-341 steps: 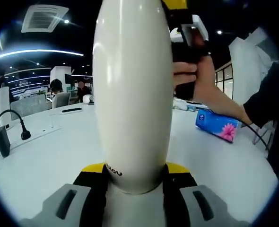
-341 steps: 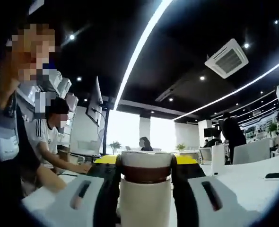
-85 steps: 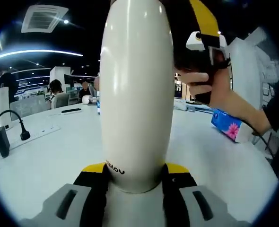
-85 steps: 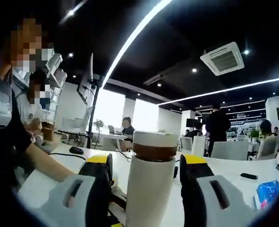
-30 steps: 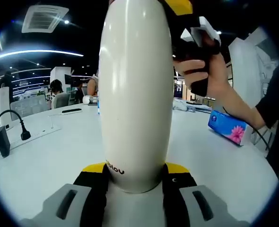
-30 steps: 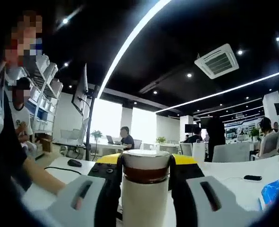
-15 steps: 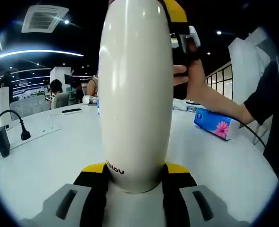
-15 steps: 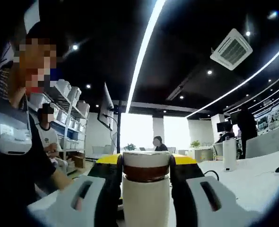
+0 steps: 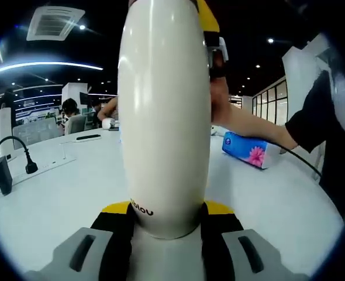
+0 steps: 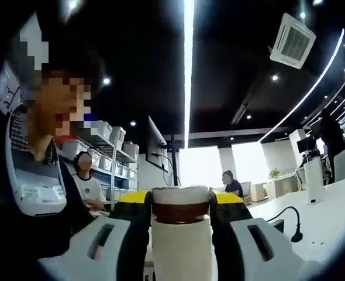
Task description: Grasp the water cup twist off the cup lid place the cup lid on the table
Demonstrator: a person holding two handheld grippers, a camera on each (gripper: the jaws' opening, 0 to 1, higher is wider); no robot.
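Observation:
A tall white water cup (image 9: 164,117) stands upright between my left gripper's (image 9: 168,215) yellow-tipped jaws, which are shut on its lower body above the white table (image 9: 55,193). In the right gripper view the cup's top shows as a white lid (image 10: 180,196) with a brown band, above the white body (image 10: 181,252). My right gripper (image 10: 180,209) is shut on that lid from both sides. In the left gripper view the right gripper (image 9: 214,47) sits at the cup's top, held by a hand, partly hidden behind the cup.
A blue tissue pack (image 9: 245,151) lies on the table to the right of the cup, under the person's dark sleeve (image 9: 318,117). A black cable and plug (image 9: 27,159) and a dark block (image 9: 2,174) sit at the left edge. People sit at desks in the background.
The right gripper and its hand have swung left around the cup's top, and the right gripper view has turned with them. The tissue pack has shifted left. The left gripper holds still.

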